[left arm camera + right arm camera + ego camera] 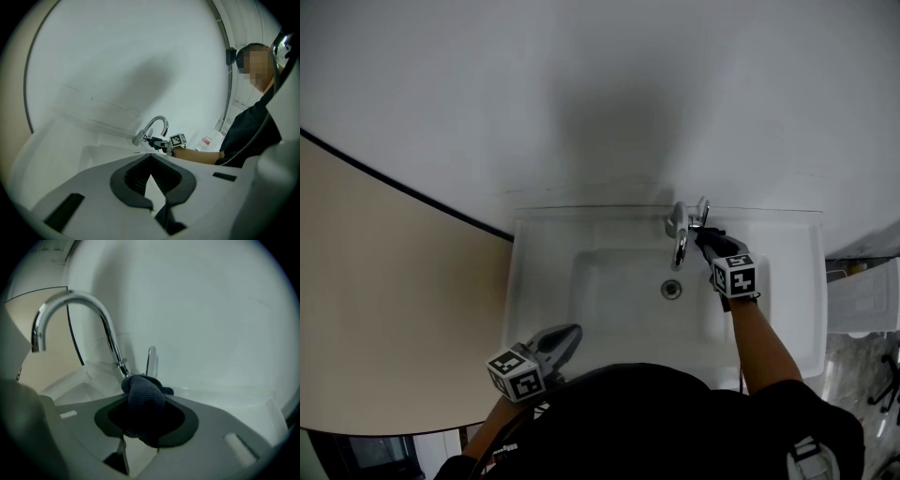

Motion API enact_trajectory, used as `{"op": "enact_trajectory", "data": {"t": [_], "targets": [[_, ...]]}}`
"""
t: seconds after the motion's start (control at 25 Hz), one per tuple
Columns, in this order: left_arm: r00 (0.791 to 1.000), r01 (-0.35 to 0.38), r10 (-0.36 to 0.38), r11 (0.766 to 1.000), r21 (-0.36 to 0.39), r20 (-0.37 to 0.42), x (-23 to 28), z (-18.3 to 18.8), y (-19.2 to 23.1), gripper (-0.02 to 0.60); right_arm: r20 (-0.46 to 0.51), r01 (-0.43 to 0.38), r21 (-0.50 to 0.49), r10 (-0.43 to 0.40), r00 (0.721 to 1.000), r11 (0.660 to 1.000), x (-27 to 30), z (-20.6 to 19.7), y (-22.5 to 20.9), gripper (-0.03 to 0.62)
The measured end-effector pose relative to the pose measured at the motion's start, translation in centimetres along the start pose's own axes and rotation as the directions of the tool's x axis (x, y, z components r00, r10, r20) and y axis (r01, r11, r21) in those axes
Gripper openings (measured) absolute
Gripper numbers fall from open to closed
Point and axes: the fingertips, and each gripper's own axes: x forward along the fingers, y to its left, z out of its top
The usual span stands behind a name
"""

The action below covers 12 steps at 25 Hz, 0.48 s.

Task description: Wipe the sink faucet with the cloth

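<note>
We see right gripper (705, 236) clamped on dark blue cloth (143, 397), wad bunched past its tips. Faucet (70, 295) just ahead and left of this gripper; cloth at faucet base, contact unclear. Thin lever (150, 359) straight ahead, wall (600, 94) close behind. Open basin of sink (525, 281) to gripper's left. Left gripper (572, 334): jaws drawn together, nothing between, at near rim, well apart from faucet. Red-white label (206, 140) beyond right gripper: print too small for us to read.
</note>
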Motion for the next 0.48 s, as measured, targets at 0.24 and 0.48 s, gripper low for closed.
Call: {"op": "enact_trajectory", "data": {"t": [0.24, 0.48], "targets": [[1.000, 0.020, -0.020, 1.000, 0.001, 0.000, 0.5, 0.1, -0.2, -0.008, 0.182, -0.027, -0.188, 0.061, 0.981, 0.982, -3.0, 8.8, 2.6, 0.129], [1.000, 0.016, -0.016, 1.000, 0.007, 0.006, 0.2, 0.3, -0.3, -0.008, 0.068, 0.005, -0.326, 0.018, 0.998, 0.945, 0.5, 10.1, 3.1, 0.130]]}}
